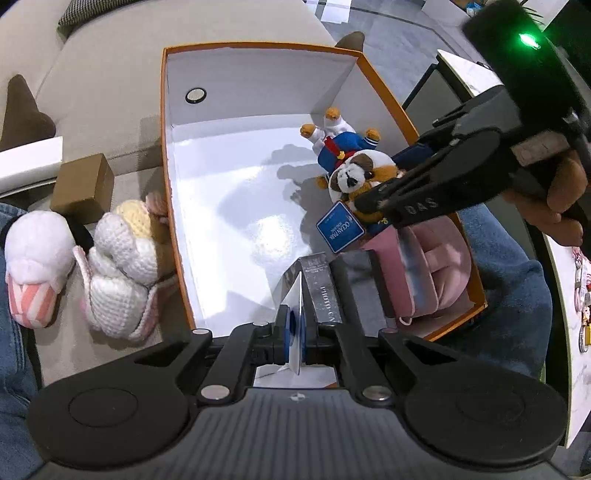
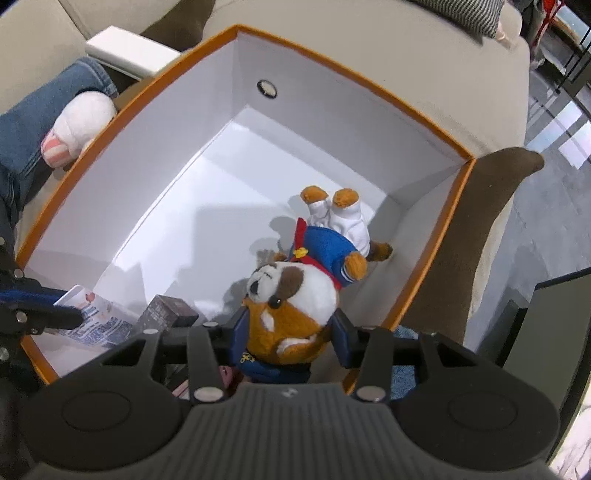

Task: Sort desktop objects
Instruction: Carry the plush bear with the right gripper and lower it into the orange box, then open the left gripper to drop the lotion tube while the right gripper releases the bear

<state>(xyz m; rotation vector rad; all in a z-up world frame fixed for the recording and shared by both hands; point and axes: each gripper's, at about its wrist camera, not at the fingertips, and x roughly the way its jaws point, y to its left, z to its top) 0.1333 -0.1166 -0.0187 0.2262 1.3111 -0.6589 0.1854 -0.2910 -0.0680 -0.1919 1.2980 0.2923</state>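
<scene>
the blue tag [image 1: 340,226] on the plush dog [image 1: 356,173] reads "ocean park", seen upside down. the silver card [image 1: 322,291] shows "photo c", the rest cut off. the right gripper [image 1: 373,205] bears the letters "das". print on the packet [image 2: 98,319] is too small to read.

A beige upholstered sofa [image 1: 110,85] filled the background, its seat cushions split by a seam. Brown cone-shaped cushions [image 1: 26,110] stood on it, and a larger brown cushion [image 2: 495,206] leaned at the side. A checked black-and-white pillow [image 2: 469,14] lay in the corner. Beyond the sofa, a glossy grey tiled floor [image 2: 554,122] caught bright patches of light. A white marble-patterned tabletop [image 1: 561,280] curved along one edge, and a dark cabinet [image 1: 432,88] stood near it.
</scene>
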